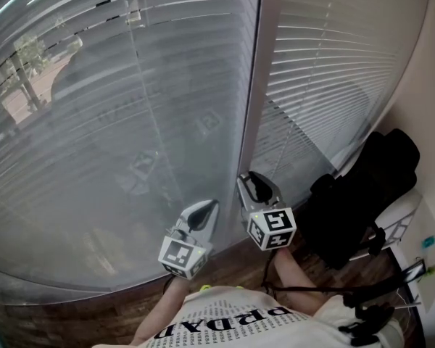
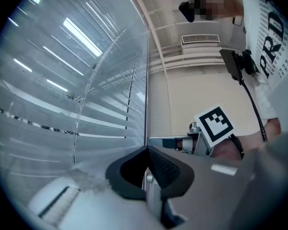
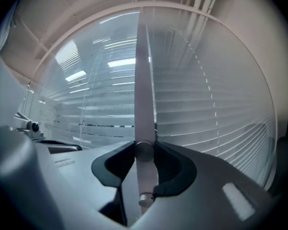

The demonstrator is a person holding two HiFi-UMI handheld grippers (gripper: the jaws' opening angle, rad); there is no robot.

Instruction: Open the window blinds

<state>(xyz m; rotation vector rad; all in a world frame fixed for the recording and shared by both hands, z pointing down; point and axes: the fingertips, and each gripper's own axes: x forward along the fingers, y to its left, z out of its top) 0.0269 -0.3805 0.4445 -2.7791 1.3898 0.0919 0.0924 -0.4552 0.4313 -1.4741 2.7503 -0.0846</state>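
Note:
Two slatted blinds hang side by side, a wide left blind (image 1: 116,122) and a narrower right blind (image 1: 326,56), with a pale upright window post (image 1: 252,71) between them. My right gripper (image 1: 248,183) points level at the post and is shut on a thin pale blind wand (image 3: 145,171), which runs upright between its dark pads (image 3: 175,164). The left gripper (image 1: 206,210) hovers just left of it, close to the left blind, its jaws shut with nothing in them (image 2: 148,152). The right gripper's marker cube (image 2: 213,123) shows in the left gripper view.
A black bag or chair (image 1: 362,194) stands against the wall at the right, with cables and a stand (image 1: 380,241) beside it. Below the blinds lies a wooden floor (image 1: 72,310). The person's printed white shirt (image 1: 225,321) fills the bottom edge.

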